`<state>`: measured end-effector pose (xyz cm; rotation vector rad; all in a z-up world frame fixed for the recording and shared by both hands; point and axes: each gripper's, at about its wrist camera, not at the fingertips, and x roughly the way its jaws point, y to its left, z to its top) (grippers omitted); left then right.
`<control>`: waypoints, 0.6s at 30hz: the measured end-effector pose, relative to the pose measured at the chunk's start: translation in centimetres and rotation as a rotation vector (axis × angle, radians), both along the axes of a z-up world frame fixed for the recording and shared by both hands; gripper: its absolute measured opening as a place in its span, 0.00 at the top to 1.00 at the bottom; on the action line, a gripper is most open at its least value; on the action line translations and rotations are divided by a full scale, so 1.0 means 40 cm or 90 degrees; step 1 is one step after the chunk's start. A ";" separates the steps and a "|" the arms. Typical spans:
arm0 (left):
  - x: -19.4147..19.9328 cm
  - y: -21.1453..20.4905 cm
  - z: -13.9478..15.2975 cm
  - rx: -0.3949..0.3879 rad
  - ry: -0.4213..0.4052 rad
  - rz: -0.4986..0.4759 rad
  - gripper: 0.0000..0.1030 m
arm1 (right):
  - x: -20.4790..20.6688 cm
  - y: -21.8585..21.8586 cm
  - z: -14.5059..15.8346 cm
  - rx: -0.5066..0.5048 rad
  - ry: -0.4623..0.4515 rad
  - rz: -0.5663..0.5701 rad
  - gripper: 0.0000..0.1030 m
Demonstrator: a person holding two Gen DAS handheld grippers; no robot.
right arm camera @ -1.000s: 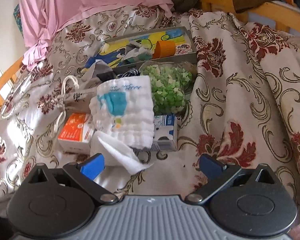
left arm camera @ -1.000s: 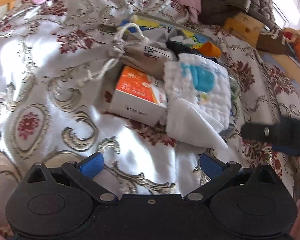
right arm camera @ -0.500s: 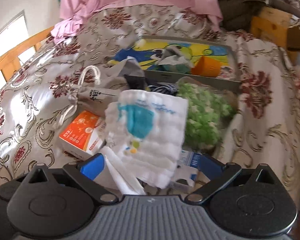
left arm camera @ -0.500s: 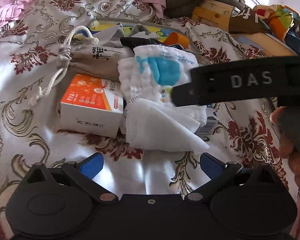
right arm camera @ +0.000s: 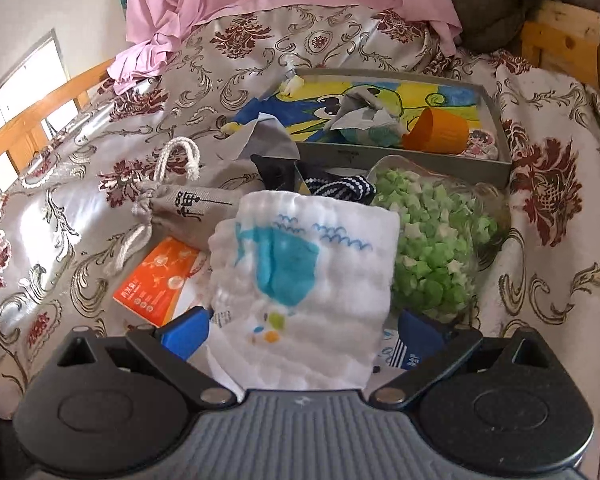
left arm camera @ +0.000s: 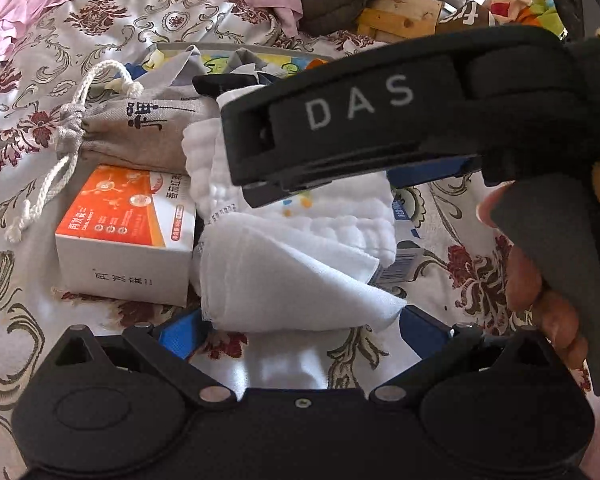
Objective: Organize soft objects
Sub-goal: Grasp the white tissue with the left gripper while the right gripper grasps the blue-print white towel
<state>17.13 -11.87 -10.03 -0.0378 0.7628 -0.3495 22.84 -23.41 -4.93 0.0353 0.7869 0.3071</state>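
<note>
A white quilted cloth with a blue whale print (right arm camera: pixel 300 272) lies on the pile in the middle of the bed. My right gripper (right arm camera: pixel 304 334) is open, its blue fingers wide apart on either side of the cloth's near edge. A plain white cloth (left arm camera: pixel 284 276) sticks out from under the quilted one. Its corner reaches between the fingers of my open left gripper (left arm camera: pixel 302 332). In the left wrist view the right gripper's black housing (left arm camera: pixel 360 120) crosses above the pile, held by a hand (left arm camera: pixel 540 292). A grey drawstring bag (right arm camera: pixel 188 204) lies left of the cloths.
An orange and white box (left arm camera: pixel 124 232) sits left of the cloths, a bag of green stars (right arm camera: pixel 432 248) to the right, a small blue and white carton (right arm camera: pixel 404 356) below it. Behind stands a grey tray (right arm camera: pixel 496 160) holding an orange cup (right arm camera: pixel 440 132) and crumpled fabric. Pink bedding lies beyond.
Both grippers have closed in on the pile. The right gripper has come down around the whale cloth and now blocks much of the left wrist view. Both stay open.
</note>
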 end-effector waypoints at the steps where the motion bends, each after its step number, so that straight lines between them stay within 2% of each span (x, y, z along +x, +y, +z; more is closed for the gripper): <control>1: -0.002 0.000 0.000 0.000 -0.002 -0.003 0.03 | -0.004 0.002 0.000 0.004 -0.003 0.003 0.00; 6: -0.001 0.001 0.003 0.007 -0.006 -0.006 0.13 | -0.015 0.027 -0.006 -0.015 -0.011 0.032 0.03; 9: 0.000 0.003 0.010 0.007 -0.012 -0.012 0.18 | -0.020 0.033 -0.004 -0.019 -0.015 0.034 0.12; 14: -0.002 0.001 0.015 0.007 -0.018 -0.025 0.31 | -0.020 0.024 -0.001 -0.030 -0.018 0.013 0.33; 18: 0.000 0.006 0.013 -0.005 -0.007 -0.020 0.48 | -0.017 0.014 -0.003 -0.041 -0.013 -0.006 0.53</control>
